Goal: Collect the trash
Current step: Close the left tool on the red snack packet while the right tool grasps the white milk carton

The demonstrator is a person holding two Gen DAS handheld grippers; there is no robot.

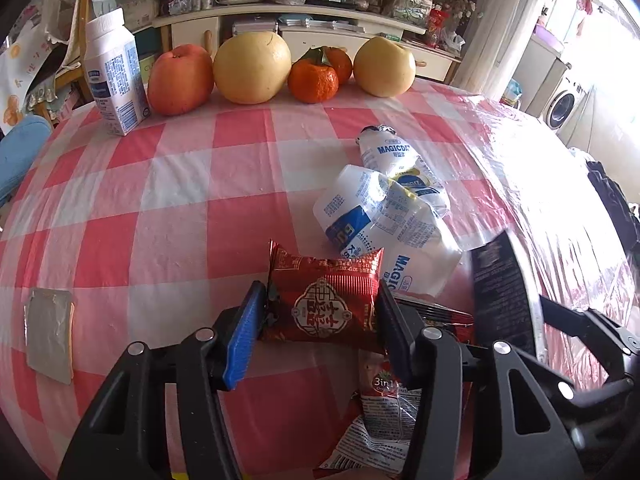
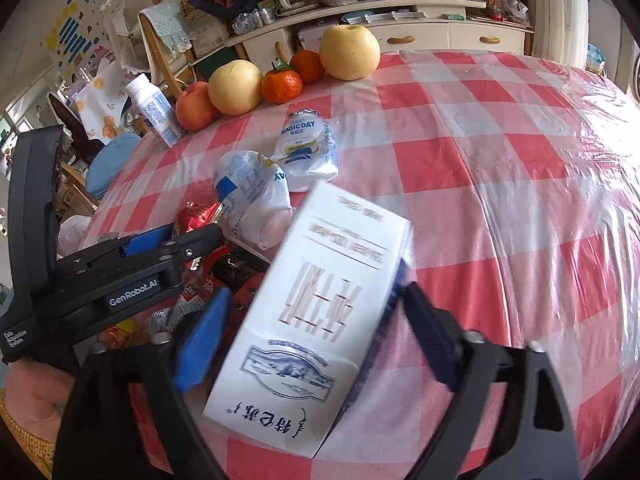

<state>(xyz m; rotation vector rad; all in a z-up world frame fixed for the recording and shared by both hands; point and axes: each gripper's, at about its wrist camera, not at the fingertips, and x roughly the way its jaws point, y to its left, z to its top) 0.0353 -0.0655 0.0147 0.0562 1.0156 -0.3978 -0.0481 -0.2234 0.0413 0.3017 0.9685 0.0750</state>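
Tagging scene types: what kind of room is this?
Likely a home dining or living room: checked tablecloth with fruit, cluttered sideboard behind, washing machine at right.

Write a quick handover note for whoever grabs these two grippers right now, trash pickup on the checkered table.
Left gripper: shut on the red snack packet.
Right gripper: holds the white carton between its fingers.
Still on the table: two crumpled white bags, a coffee sachet, a dark wrapper.
No bin in view; nothing visibly binned yet.
Leave the fruit and the upright bottle.
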